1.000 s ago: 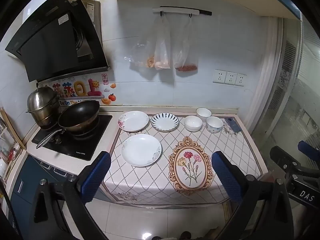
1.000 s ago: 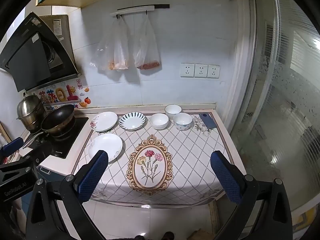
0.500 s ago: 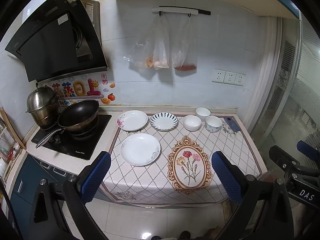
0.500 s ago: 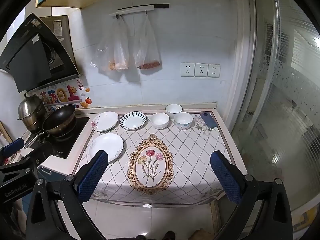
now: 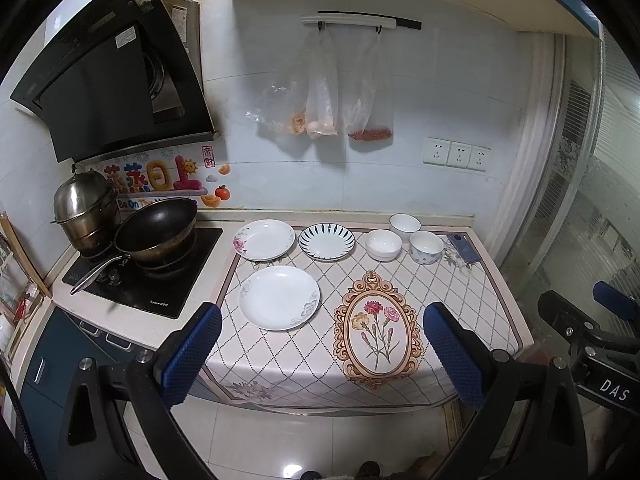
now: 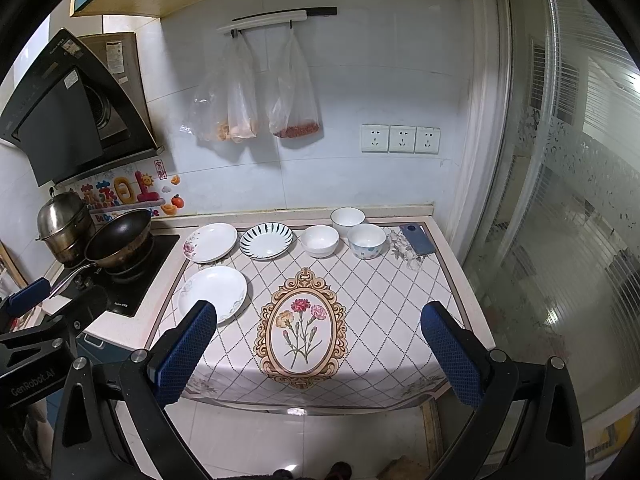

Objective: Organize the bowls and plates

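Here, both grippers are hanging in front of the desk (image 5: 492, 280), out over the tiled floor, and neither is touching anything. The left gripper (image 5: 322, 354) is standing released, its blue-padded fingers (image 5: 192, 354) spread wide with nothing between them; the right gripper (image 6: 320, 354) is standing the same way, wide apart and empty.

The oval gold-framed flower print (image 5: 378, 330) in the middle of the desk's diamond-patterned cloth is serving as the landmark. Just to the left of it, the plain white round plate with a grey rim motif (image 5: 279, 297) is lying flat. Behind that plate, further left of the print and nearer the wall, the white plate with a pink flower on its rim (image 5: 264, 239) is sitting, and beside it, straight behind the print's left edge, is the white plate with dark blue radial stripes (image 5: 327, 241). Behind the print and slightly right, three bowls are clustering close together: a plain white bowl (image 5: 383, 244) in front, another white bowl (image 5: 405, 227) by the wall, and a white bowl with pale blue spots (image 5: 426, 247) furthest right. Beyond them, a dark blue phone (image 5: 463, 248) is lying flat near the desk's far right corner.

Far left of the print, a black wok (image 5: 158, 230) and a steel lidded pot (image 5: 86, 210) are sitting on the black hob (image 5: 160, 288).
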